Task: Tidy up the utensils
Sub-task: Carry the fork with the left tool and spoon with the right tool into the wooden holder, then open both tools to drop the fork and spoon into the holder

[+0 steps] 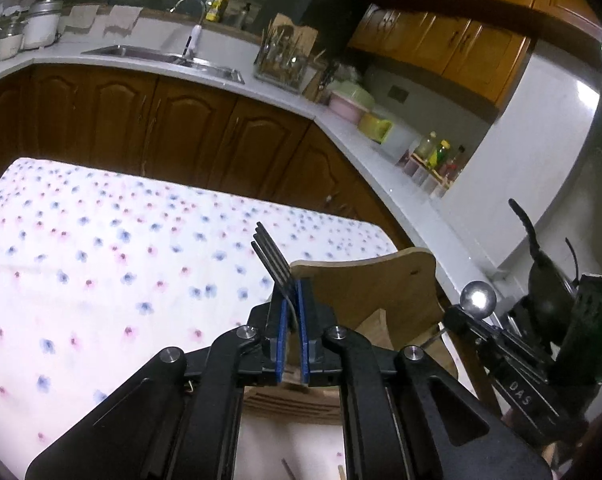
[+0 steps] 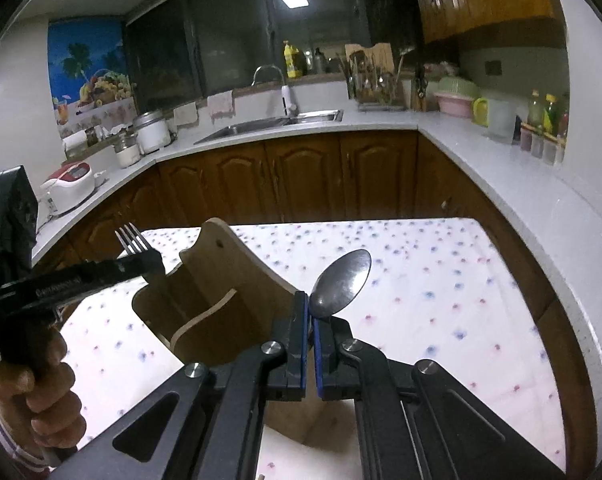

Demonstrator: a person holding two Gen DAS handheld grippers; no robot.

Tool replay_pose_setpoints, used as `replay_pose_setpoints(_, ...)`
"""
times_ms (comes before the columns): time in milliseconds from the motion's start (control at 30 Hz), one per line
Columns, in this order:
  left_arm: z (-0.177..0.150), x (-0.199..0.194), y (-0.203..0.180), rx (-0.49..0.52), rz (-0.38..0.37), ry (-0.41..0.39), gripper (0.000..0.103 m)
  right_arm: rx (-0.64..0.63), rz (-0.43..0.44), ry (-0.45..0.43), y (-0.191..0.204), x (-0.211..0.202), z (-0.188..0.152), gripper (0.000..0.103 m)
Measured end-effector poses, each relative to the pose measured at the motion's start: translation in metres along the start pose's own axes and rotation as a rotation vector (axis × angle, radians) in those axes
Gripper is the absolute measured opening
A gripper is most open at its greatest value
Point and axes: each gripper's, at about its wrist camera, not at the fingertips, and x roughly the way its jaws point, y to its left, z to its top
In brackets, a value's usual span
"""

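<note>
Your left gripper [image 1: 292, 300] clamped on a dark metal fork [image 1: 271, 254], your right gripper [image 2: 310, 312] pinching a shiny steel spoon [image 2: 343, 282], both above the curved wooden holder [image 2: 221, 292] on the floral-clothed bench [image 2: 441, 300]

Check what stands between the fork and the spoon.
In the right wrist view, the wooden utensil holder stands between the fork and the spoon.

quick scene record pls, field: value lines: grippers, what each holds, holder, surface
left gripper: shut on fork, tines pointing up and away
right gripper: shut on spoon, bowl up
wooden holder: stands on the table between the two grippers; no utensil visible in it from these views
table: covered with a floral cloth, bare around the holder
hand: grips the left gripper's handle, seen in the right wrist view
background: kitchen counter with sink
</note>
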Motion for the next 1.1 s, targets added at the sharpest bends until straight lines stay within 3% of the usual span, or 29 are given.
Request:
replay_pose_setpoints(300, 0.003, -0.001, -0.004, -0.003, 0.013, 0.008, 0.005, 0.025, 0.021, 0.001, -0.003, -0.001, 0.006, 0.004)
replay_pose_setpoints(400, 0.004, -0.004, -0.003, -0.016, -0.005, 0.014, 0.020, 0.038, 0.027, 0.000, -0.005, -0.001, 0.008, 0.007)
replay_pose_setpoints(433, 0.004, -0.008, -0.002, -0.022, -0.008, 0.009, 0.029, 0.046, 0.032, -0.003, -0.006, -0.003, 0.008, 0.008)
replay_pose_setpoints(500, 0.002, -0.018, -0.001, -0.024, -0.006, -0.007, 0.040, 0.060, 0.034, -0.010, -0.008, -0.008, 0.010, 0.018)
replay_pose_setpoints(567, 0.000, -0.029, -0.001, -0.022, 0.004, -0.018, 0.055, 0.084, 0.045, -0.027, -0.012, -0.016, 0.009, 0.040)
replay_pose_setpoints(667, -0.008, -0.048, 0.001, -0.024, 0.022, -0.040, 0.066, 0.117, 0.047, -0.057, -0.017, -0.032, 0.008, 0.048)
replay_pose_setpoints(800, -0.025, -0.076, 0.009, -0.048, 0.050, -0.064, 0.073, 0.164, 0.060, -0.086, -0.022, -0.052, 0.000, 0.066)
replay_pose_setpoints(867, -0.037, -0.089, 0.012, -0.065, 0.061, -0.072, 0.075, 0.177, 0.065, -0.100, -0.022, -0.061, -0.005, 0.081)
replay_pose_setpoints(967, -0.057, -0.108, 0.018, -0.086, 0.094, -0.079, 0.078, 0.186, 0.065, -0.125, -0.019, -0.079, -0.019, 0.090)
replay_pose_setpoints(1100, -0.087, -0.127, 0.023, -0.119, 0.122, -0.066, 0.078, 0.218, 0.068, -0.132, -0.016, -0.101, -0.044, 0.092)
